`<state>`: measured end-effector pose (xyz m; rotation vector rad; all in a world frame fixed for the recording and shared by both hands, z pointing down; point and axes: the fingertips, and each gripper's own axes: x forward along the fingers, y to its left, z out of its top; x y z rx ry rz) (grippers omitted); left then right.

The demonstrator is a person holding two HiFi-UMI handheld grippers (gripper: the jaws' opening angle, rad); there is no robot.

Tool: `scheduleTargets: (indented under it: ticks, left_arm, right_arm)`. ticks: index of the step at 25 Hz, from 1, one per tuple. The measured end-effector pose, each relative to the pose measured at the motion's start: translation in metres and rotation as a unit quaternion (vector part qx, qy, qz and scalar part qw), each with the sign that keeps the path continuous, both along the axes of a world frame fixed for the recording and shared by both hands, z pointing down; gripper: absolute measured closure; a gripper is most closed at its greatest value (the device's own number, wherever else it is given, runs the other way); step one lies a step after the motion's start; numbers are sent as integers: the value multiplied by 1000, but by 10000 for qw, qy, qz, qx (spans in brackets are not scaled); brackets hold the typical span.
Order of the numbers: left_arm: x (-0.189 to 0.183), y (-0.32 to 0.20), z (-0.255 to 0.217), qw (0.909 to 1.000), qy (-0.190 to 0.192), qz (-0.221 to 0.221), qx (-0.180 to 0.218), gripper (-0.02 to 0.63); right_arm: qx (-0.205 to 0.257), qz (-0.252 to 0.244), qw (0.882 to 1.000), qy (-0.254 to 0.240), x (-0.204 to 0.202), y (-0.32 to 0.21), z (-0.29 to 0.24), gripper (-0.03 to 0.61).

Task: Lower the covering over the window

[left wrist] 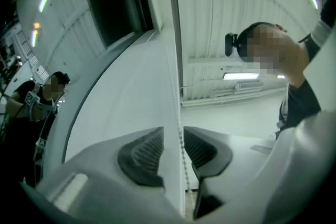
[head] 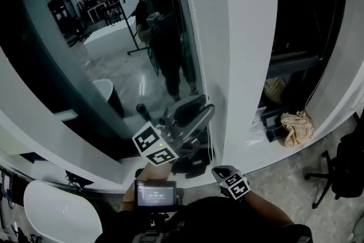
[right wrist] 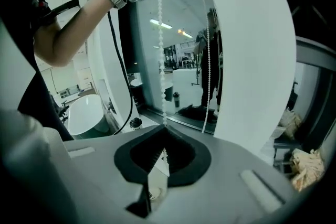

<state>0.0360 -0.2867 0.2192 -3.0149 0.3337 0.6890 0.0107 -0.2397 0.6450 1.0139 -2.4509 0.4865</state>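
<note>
Right gripper (right wrist: pixel 163 131) on bead chain (right wrist: pixel 159 60)

The left gripper (head: pixel 190 114) points up at the dark window (head: pixel 85 65). The right gripper (head: pixel 230 178) sits lower, at its 5 o'clock. A bead chain (head: pixel 192 25) hangs at 12 o'clock, and a cloth (head: pixel 297 125) lies at 3 o'clock.
</note>
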Motion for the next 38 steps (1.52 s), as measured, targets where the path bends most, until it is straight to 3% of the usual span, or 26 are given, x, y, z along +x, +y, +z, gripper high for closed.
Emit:
scheduleTargets:
  ticks: [2, 4, 9, 12, 13, 17, 20, 23, 27, 30, 34, 38]
  left_arm:
    - [2, 0, -12, 9999, 124, 48, 68, 505]
    - [3, -1, -19, 9997, 197, 134, -10, 598]
    - [5, -8, -11, 9992, 239, 174, -281, 604]
    - [4, -19, 11, 9980, -356, -507, -126, 606]
    - [4, -24, 23, 9957, -595, -698, -112, 606]
    - [5, -40, 95, 9900, -975, -716, -726, 606]
    - [8, -48, 174, 9753, -1516, -883, -1345, 606]
    - [13, -39, 260, 9526, -2150, -877, -1968, 607]
    - [16, -4, 344, 9223, -2703, -591, -2698, 607]
    - [18, 29, 388, 9045, -3216, -367, -2777, 607]
    - [16, 47, 410, 8957, -3325, -248, -2942, 607]
    - [18, 55, 410, 8944, -3207, -97, -3117, 607]
  right_arm:
    - [7, 23, 10000, -17, 2, 1, -1, 571]
    - [21, 45, 10000, -29, 4, 0, -1, 572]
    - [-171, 231, 9996, 15, 20, 2, 6, 571]
    - [-437, 479, 9979, 11, 35, 6, 17, 557]
    - [-475, 593, 9971, -82, 40, 6, 17, 511]
    - [-204, 1088, 9897, -906, 60, -1, -17, 497]
    - [254, 1349, 9750, -1748, 75, -10, -72, 499]
    - [909, 1424, 9568, -2365, 85, -17, -147, 508]
    - [1982, 1143, 9369, -2643, 76, -15, -253, 502]
    - [2651, 889, 9249, -2577, 67, -17, -322, 497]
    - [3323, 467, 9084, -2495, 50, -18, -400, 478]
    - [3577, 489, 9003, -2432, 41, -26, -444, 457]
